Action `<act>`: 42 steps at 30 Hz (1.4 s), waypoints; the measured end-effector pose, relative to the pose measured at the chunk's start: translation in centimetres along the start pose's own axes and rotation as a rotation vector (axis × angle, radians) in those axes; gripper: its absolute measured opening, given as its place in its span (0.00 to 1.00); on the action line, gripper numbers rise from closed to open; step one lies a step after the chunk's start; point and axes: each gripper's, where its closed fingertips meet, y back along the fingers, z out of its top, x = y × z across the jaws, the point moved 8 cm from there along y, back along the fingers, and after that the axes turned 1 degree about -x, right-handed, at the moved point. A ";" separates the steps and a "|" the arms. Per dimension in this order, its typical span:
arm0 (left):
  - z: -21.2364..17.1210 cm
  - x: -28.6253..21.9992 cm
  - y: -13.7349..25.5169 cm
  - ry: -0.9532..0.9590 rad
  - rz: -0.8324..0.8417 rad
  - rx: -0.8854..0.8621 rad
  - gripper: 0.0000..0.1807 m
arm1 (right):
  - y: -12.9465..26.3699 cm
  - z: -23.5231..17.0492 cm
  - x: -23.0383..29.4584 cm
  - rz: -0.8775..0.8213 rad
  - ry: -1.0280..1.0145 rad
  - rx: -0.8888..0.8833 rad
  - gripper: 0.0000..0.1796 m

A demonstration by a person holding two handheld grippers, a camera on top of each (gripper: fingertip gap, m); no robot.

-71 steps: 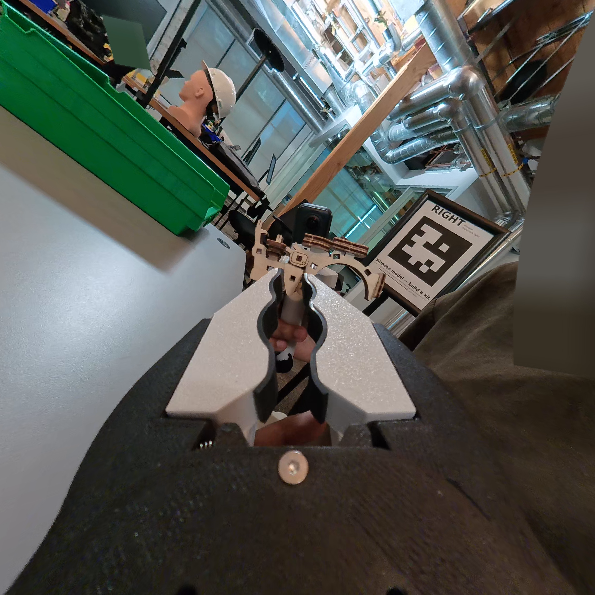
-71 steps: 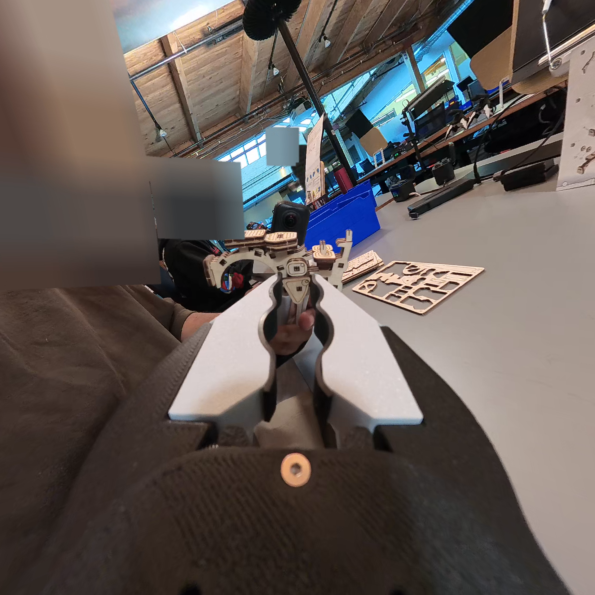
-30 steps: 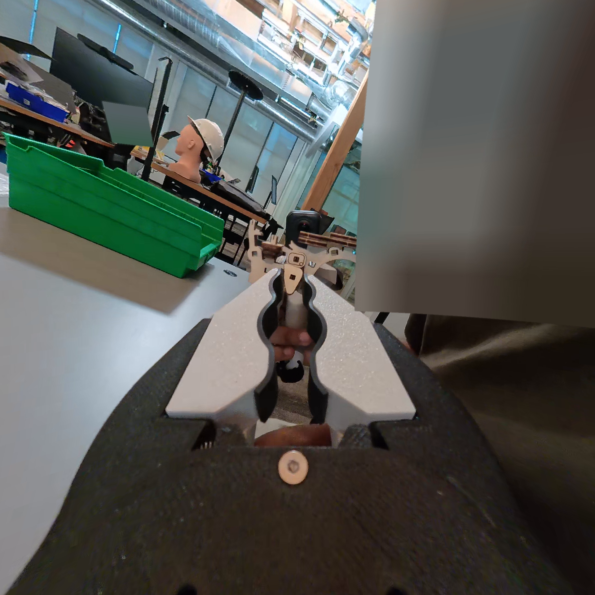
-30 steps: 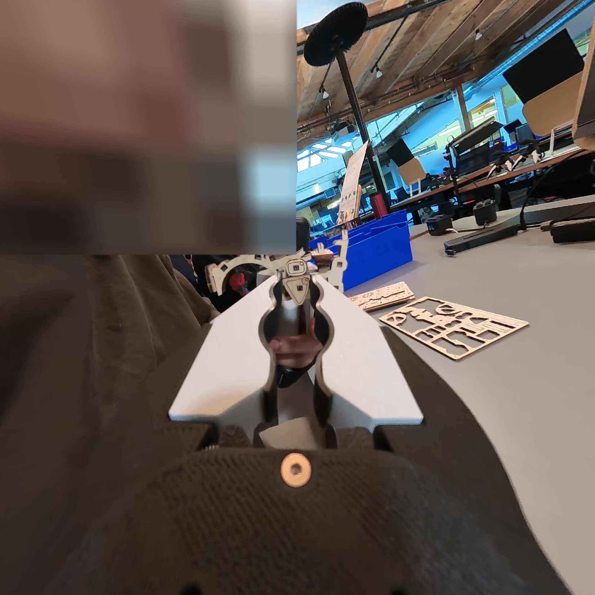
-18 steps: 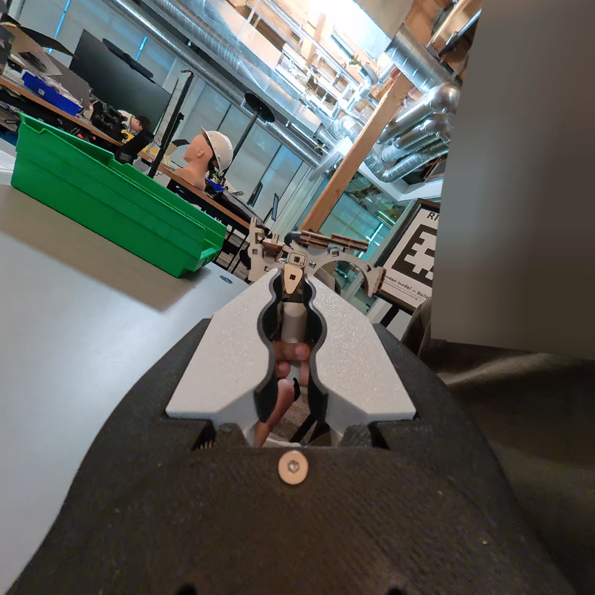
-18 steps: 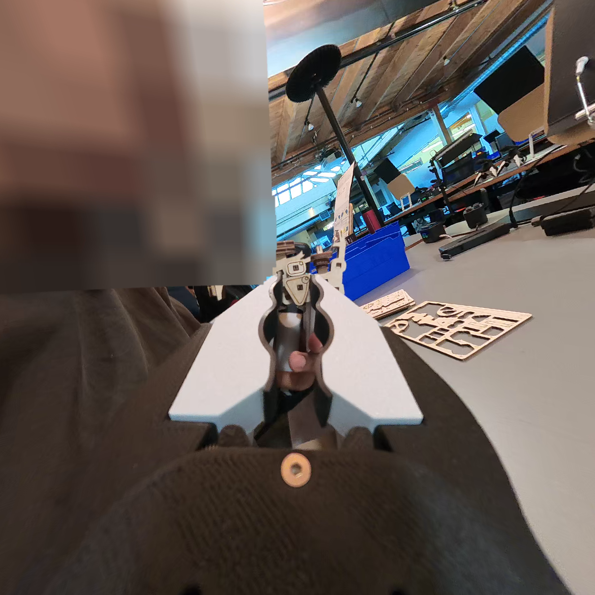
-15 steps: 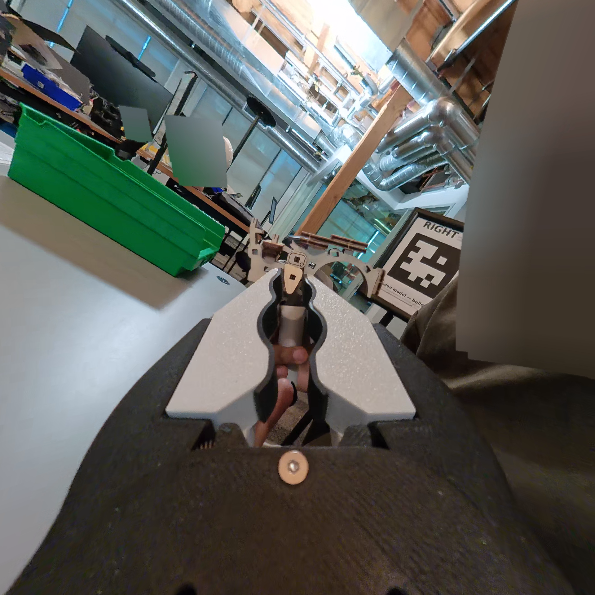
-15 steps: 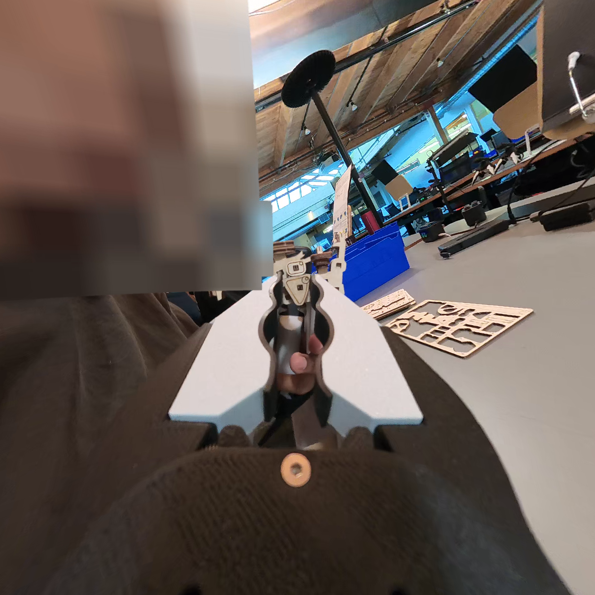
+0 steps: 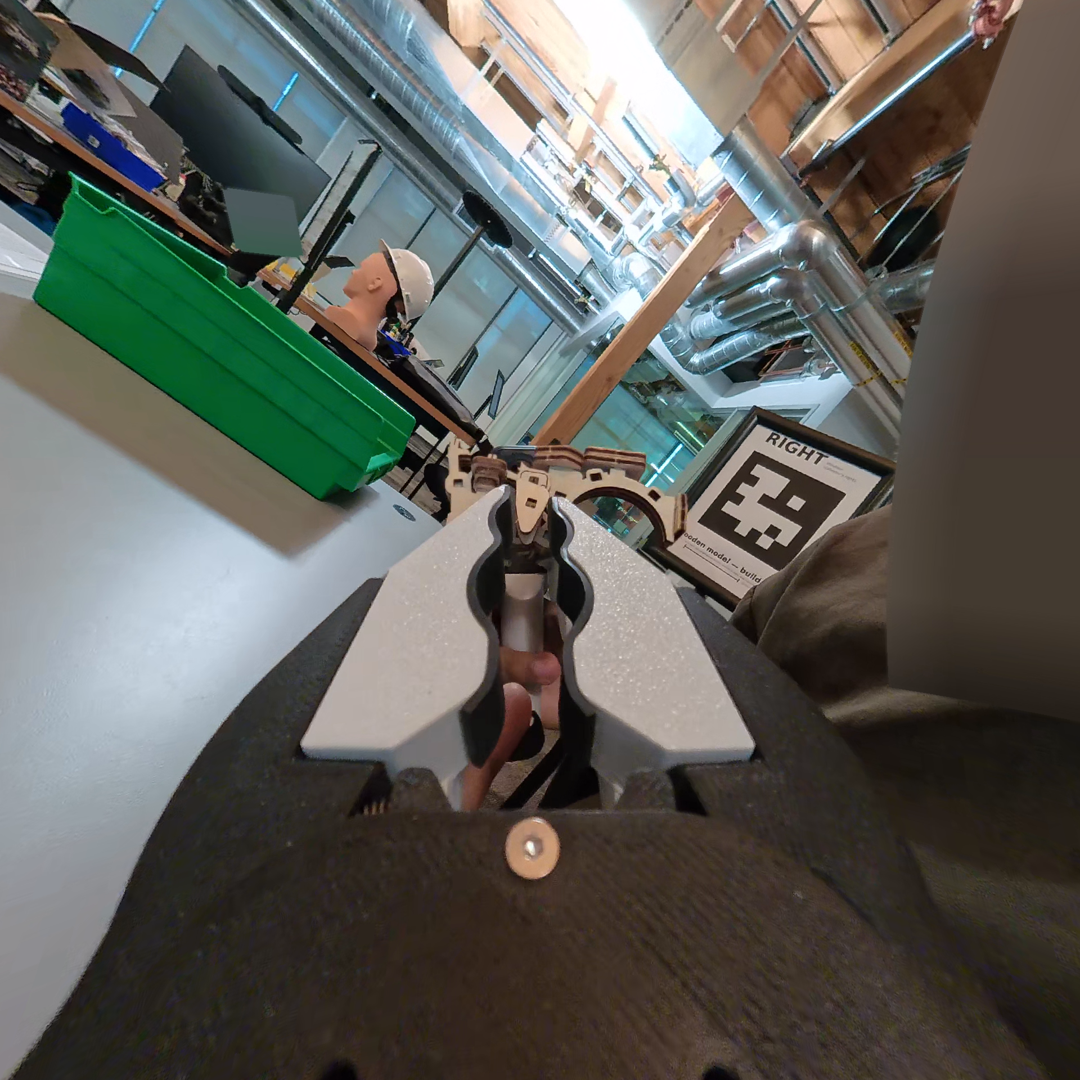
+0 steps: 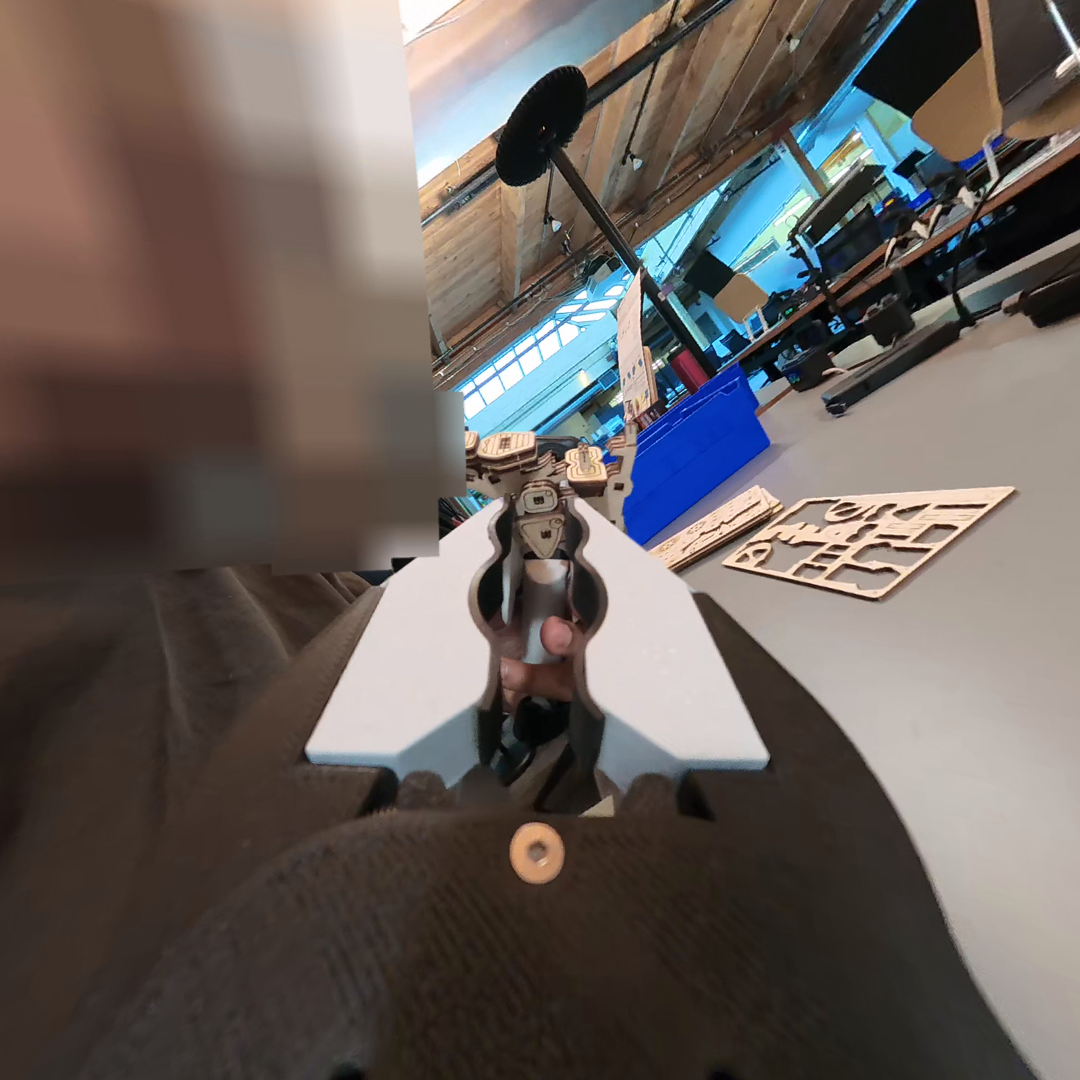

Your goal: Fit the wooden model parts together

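Observation:
A light plywood model [image 9: 590,467] with an arch and layered top pieces is held in the air between both grippers, which face each other. My left gripper [image 9: 529,505] is shut on a small shield-shaped tab of the model. My right gripper [image 10: 540,511] is shut on the tab on the model's [image 10: 546,461] opposite side. Through each gripper's gap I see the other gripper's grey finger and the hand that holds it. Part of the model is hidden behind the fingertips.
A green bin [image 9: 204,350] stands on the grey table [image 9: 117,584] at the left, and a framed marker sign [image 9: 771,502] at the right. In the right wrist view a blue bin [image 10: 695,461], a cut-out plywood sheet [image 10: 865,537] and stacked sheets [image 10: 719,526] lie on the table. An olive sleeve [image 9: 876,672] is close by. My left and right fingertips are right by each other.
Both grippers stayed shut on the model while turning and tilting it together. The background has swung, and the model's top pieces now show in the right wrist view.

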 end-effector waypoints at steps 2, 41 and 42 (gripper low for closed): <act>0.0 -0.1 0.0 -0.006 0.001 0.002 0.04 | 0.0 0.0 -0.1 0.008 -0.017 -0.003 0.08; 1.3 5.3 2.6 0.114 0.273 -0.036 0.05 | 1.7 -2.9 -3.9 -0.566 0.459 0.704 0.07; 1.2 5.4 2.6 0.119 0.276 -0.031 0.05 | 1.8 -3.1 -4.0 -0.572 0.470 0.722 0.07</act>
